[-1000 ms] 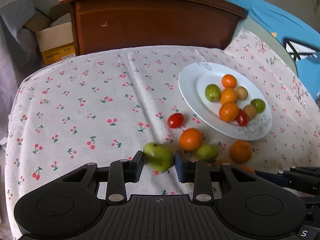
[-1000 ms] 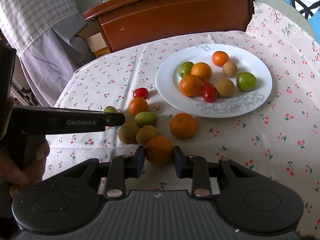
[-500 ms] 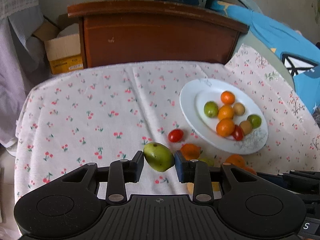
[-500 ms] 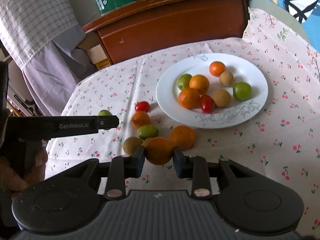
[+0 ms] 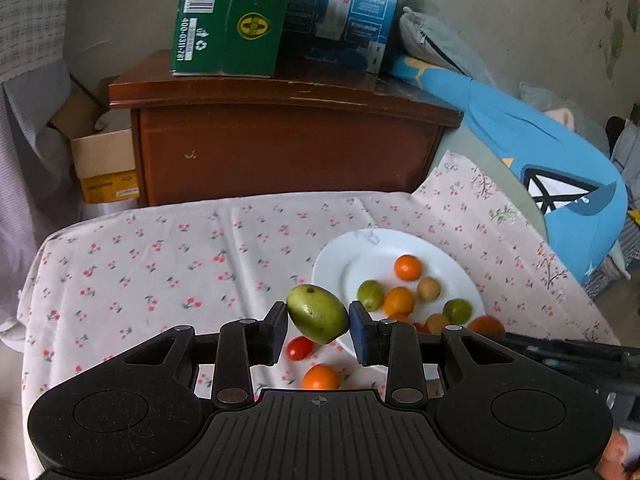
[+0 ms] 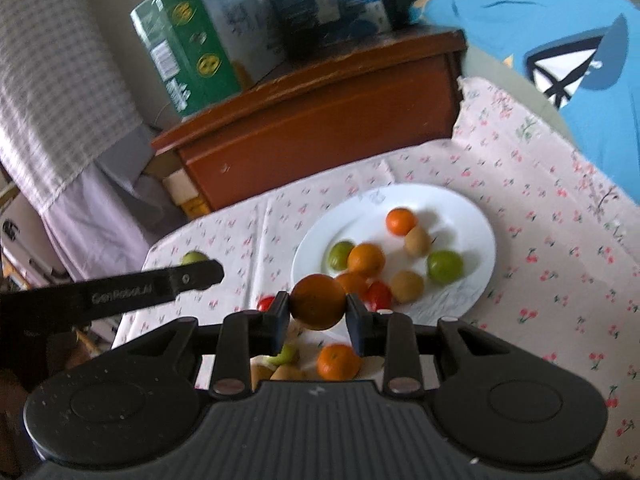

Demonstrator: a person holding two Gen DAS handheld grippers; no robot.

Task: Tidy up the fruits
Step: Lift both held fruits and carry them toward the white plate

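1. While your two grippers hang above the cherry-print tablecloth, each carries one fruit clear of the cloth.
2. Your left gripper is clamped on a green mango-shaped fruit, tilted between the pads, in front of the near-left rim of the white plate.
3. Your right gripper is clamped on an orange, held over the near edge of the same plate.
4. On the plate you see three oranges, three green fruits counted with the one at right, two brown kiwis and a red tomato, grouped toward the middle.
5. Off the plate, on the cloth near you, lie a cherry tomato, another orange and, in the right wrist view, more brown and green fruit partly hidden by the gripper body.
6. Behind the table stands a brown wooden cabinet bearing a green carton and a blue carton.
7. Your left gripper's arm crosses the right wrist view at left, with a green fruit just past its tip.
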